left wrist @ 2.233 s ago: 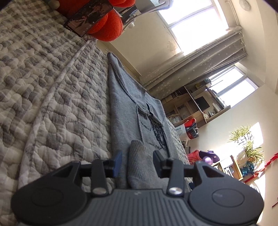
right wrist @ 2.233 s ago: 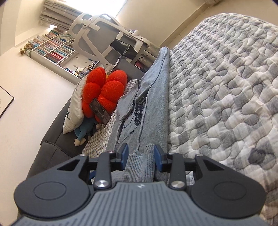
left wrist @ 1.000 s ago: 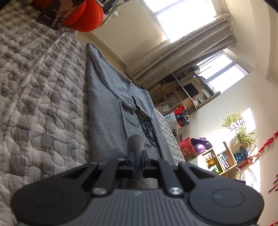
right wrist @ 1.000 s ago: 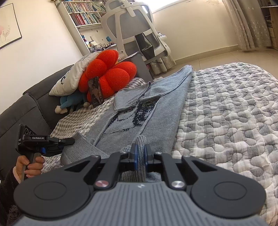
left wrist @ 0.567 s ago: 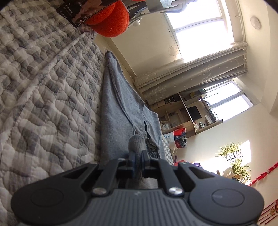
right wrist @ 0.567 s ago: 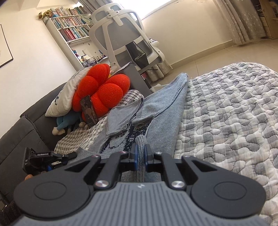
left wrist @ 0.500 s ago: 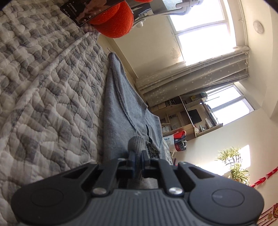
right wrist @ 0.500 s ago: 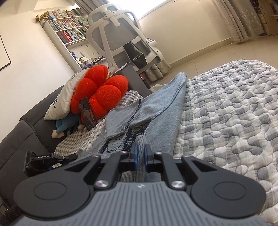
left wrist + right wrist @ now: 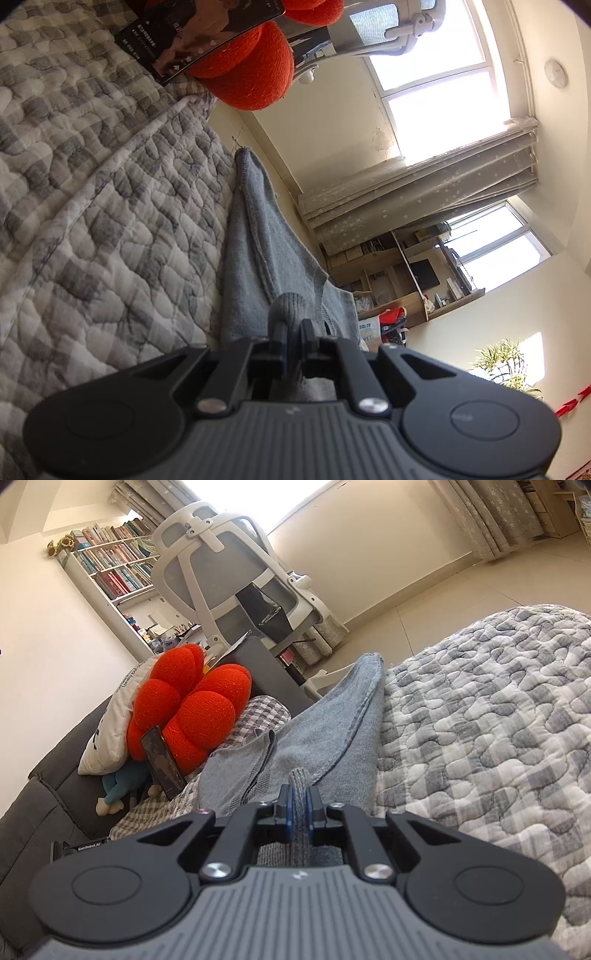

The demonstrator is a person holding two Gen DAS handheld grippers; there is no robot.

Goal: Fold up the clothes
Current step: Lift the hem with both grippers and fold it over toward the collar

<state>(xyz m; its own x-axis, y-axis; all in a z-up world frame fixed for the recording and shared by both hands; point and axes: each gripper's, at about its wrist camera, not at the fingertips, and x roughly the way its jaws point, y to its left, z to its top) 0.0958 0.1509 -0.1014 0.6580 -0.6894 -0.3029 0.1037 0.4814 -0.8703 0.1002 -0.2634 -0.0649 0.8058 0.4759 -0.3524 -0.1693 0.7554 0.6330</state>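
Sweater (image 9: 332,738) hem carried forward over quilt (image 9: 498,720); both tongs (image 9: 293,334) (image 9: 299,806) still clamped on it.

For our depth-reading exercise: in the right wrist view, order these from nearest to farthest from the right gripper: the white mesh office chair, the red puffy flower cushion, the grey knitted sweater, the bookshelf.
1. Grey knitted sweater: pinched in the right gripper.
2. Red puffy flower cushion: left, on the sofa.
3. White mesh office chair: behind the cushion.
4. Bookshelf: far left wall.

Grey knit sweater (image 9: 255,236), puffy quilted cotton bedspread (image 9: 110,229), fuzzy red cushion (image 9: 192,709)
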